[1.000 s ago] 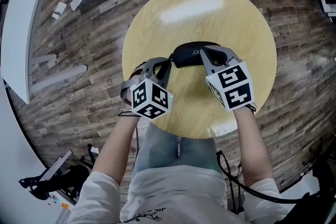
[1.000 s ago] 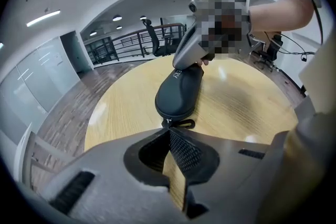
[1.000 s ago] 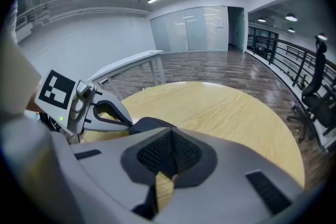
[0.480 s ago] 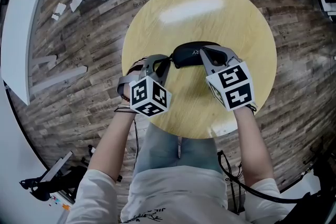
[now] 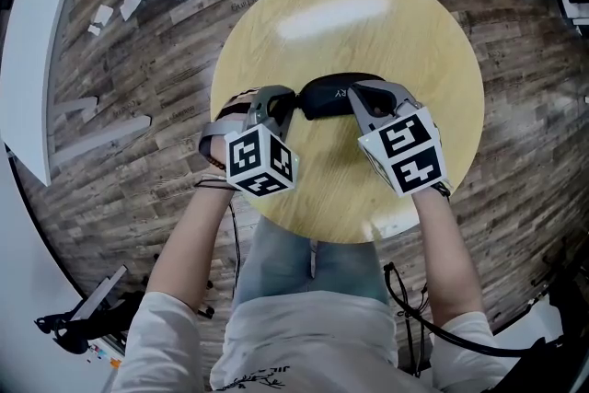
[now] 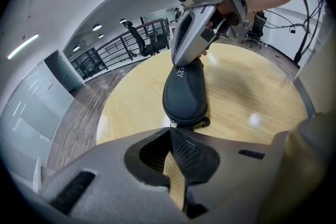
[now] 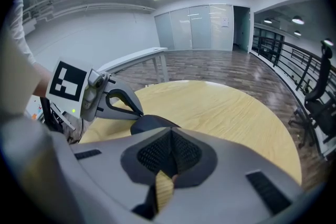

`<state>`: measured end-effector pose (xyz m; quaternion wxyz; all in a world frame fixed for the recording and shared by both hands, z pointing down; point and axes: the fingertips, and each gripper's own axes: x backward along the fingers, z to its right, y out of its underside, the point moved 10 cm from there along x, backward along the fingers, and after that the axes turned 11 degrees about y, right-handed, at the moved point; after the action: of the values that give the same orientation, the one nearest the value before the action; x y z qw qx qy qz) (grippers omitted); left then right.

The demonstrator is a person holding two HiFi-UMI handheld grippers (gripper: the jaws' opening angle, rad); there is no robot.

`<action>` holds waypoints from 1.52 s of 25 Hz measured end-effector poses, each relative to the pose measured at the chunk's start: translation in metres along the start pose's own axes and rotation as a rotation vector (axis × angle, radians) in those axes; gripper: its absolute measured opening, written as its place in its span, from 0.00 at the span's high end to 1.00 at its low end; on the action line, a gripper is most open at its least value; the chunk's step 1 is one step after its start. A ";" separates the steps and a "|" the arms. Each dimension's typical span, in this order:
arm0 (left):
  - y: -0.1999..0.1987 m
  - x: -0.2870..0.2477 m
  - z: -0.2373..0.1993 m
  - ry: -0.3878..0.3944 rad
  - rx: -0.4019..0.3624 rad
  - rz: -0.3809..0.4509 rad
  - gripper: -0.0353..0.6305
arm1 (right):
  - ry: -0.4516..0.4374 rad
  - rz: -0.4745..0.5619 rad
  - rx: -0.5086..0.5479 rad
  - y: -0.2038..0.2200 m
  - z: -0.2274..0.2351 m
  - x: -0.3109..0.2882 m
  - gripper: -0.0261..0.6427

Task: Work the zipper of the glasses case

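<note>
Glasses case (image 5: pixel 324 95) lies 9-to-3 on the table (image 5: pixel 386 41): left hand-held gripper (image 5: pixel 294 107) pinches the zipper pull (image 6: pixel 171 124) at its 9 o'clock end, right hand-held gripper (image 5: pixel 355 98) clamps the 3 o'clock end.

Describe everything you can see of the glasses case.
The glasses case is a dark, oblong pouch with a matte shell and pale lettering on top. It lies flat and looks closed on the round wooden table. The left tool is shut on its zipper pull at one end; the right tool, shut, meets the other end.
</note>
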<state>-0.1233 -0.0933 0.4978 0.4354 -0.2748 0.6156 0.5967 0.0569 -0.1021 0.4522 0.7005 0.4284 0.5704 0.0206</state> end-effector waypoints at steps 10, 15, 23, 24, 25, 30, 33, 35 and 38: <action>-0.029 -0.013 -0.033 0.151 -0.285 -0.092 0.94 | -0.078 0.011 0.060 -0.006 0.005 -0.001 0.96; -0.025 -0.007 0.014 0.266 -0.259 -0.067 0.94 | -0.036 0.031 0.071 0.001 -0.003 0.003 0.96; -0.050 -0.023 0.090 0.230 0.073 0.050 0.94 | 0.045 0.053 0.079 0.023 0.001 0.022 0.96; -0.052 -0.024 0.090 0.224 0.083 0.055 0.94 | 0.057 0.050 0.061 0.023 0.003 0.024 0.96; -0.052 -0.024 0.089 0.222 0.088 0.056 0.94 | 0.075 0.052 0.039 0.022 0.004 0.027 0.96; -0.053 -0.026 0.090 0.245 0.101 0.059 0.94 | 0.169 0.074 -0.110 0.038 0.009 0.034 0.96; -0.052 -0.028 0.090 0.235 0.087 0.063 0.94 | 0.180 0.081 -0.104 0.042 0.007 0.033 0.96; -0.052 -0.029 0.078 0.202 0.069 0.059 0.94 | 0.166 0.058 -0.085 0.040 0.007 0.031 0.96; -0.061 -0.034 0.048 0.162 0.023 0.046 0.94 | 0.137 0.029 -0.062 0.038 0.008 0.029 0.96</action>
<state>-0.0447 -0.0615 0.5010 0.3737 -0.3029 0.6617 0.5751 0.0908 -0.0674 0.4531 0.6724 0.4125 0.6096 0.0777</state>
